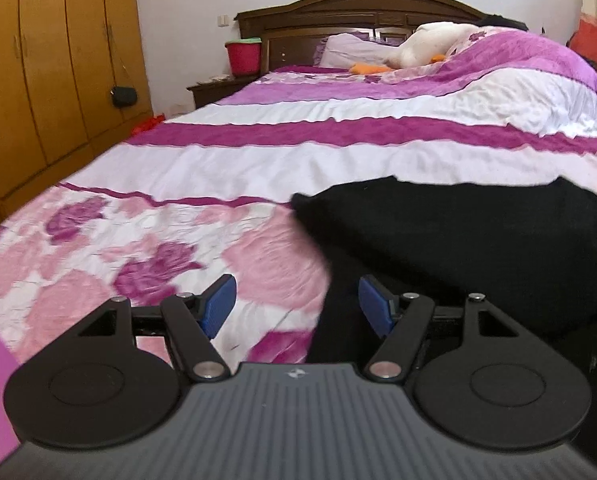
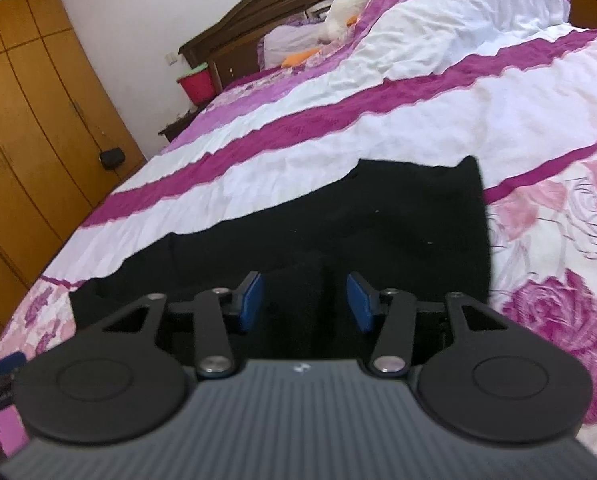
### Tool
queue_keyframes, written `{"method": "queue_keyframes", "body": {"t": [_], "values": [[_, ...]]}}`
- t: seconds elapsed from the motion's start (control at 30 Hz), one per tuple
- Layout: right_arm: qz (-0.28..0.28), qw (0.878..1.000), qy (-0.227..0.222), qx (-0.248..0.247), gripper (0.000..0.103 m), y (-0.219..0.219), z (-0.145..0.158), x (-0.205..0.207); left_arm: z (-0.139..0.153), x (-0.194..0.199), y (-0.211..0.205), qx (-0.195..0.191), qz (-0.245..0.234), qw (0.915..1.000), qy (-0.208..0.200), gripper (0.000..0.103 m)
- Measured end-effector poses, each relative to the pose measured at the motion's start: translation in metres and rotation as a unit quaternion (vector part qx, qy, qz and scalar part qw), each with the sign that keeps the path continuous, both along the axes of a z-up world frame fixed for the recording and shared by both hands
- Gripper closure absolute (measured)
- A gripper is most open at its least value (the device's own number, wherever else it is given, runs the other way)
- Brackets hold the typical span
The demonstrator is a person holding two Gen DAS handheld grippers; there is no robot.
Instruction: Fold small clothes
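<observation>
a black garment (image 2: 338, 224) lies spread flat on the near part of the bed, over the white and magenta stripes of the quilt (image 1: 298, 152) and partly over its pink rose print. in the left wrist view the garment fills the near right, with its left edge running down past the claw; in the right wrist view it stretches across the middle, its far right corner standing up in a small point.

the left claw (image 1: 296, 304) is released, its blue pads (image 1: 218, 304) wide apart, with nothing between them. it hovers over the garment's left edge, one pad above the rose print and the other above the black cloth.

the right claw (image 2: 306, 300) is also released, its blue pads (image 2: 250, 300) parted over the black cloth and not pressing on it; whether the fingertips touch the fabric below cannot be told.

far up the bed lie a white plush toy (image 1: 430, 46) with orange parts and a lilac pillow (image 1: 346, 50) against the dark wooden headboard (image 1: 358, 4). a red bucket (image 1: 243, 56) stands on the nightstand at the far left, beside a wooden wardrobe (image 1: 50, 60).
</observation>
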State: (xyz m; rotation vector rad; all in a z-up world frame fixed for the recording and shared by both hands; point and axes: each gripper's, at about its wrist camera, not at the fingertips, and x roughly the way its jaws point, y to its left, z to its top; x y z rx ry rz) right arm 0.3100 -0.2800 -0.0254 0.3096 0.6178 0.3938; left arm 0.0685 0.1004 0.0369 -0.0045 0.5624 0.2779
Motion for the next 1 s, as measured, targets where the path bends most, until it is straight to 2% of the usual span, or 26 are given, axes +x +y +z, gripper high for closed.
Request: {"method": "queue_keyframes", "body": {"t": [0.1, 0.17, 0.2, 0.3, 0.43, 0.5, 0.67, 0.73, 0.87, 1.0], "values": [[0.009, 1.000, 0.012, -0.009, 0.053, 0.011, -0.010, 0.011, -0.008, 0.020, -0.002, -0.010, 0.000, 0.9999, 0.008, 0.030], [0.018, 1.000, 0.005, -0.015, 0.063, 0.017, -0.011, 0.012, -0.014, 0.030, -0.004, -0.005, 0.003, 0.9999, 0.014, 0.030], [0.028, 1.000, 0.000, -0.015, 0.093, 0.020, -0.010, 0.012, -0.017, 0.035, -0.004, 0.000, 0.006, 0.9998, 0.018, 0.030], [0.021, 0.998, -0.053, 0.006, 0.092, 0.011, 0.010, -0.003, -0.023, 0.041, -0.004, 0.013, 0.011, 0.9995, 0.027, 0.030], [-0.043, 0.994, -0.102, 0.022, 0.092, -0.018, 0.036, -0.018, -0.029, 0.044, -0.002, 0.028, 0.011, 0.9990, 0.033, 0.030], [-0.057, 0.995, -0.087, 0.011, 0.092, -0.028, 0.032, -0.012, -0.031, 0.045, -0.002, 0.025, 0.005, 0.9991, 0.035, 0.030], [-0.048, 0.998, -0.022, -0.038, 0.089, -0.023, -0.013, 0.009, -0.030, 0.046, -0.009, 0.046, 0.002, 0.9984, 0.033, 0.030], [-0.050, 0.997, -0.029, -0.046, 0.088, -0.020, -0.026, 0.010, -0.028, 0.046, -0.012, 0.055, -0.005, 0.9980, 0.030, 0.030], [-0.051, 0.998, -0.029, -0.037, 0.085, -0.024, -0.021, 0.004, -0.035, 0.049, -0.010, 0.064, -0.007, 0.9972, 0.036, 0.030], [-0.066, 0.996, -0.039, -0.042, 0.074, -0.037, -0.009, -0.015, -0.036, 0.045, -0.006, 0.056, -0.008, 0.9980, 0.030, 0.030]]}}
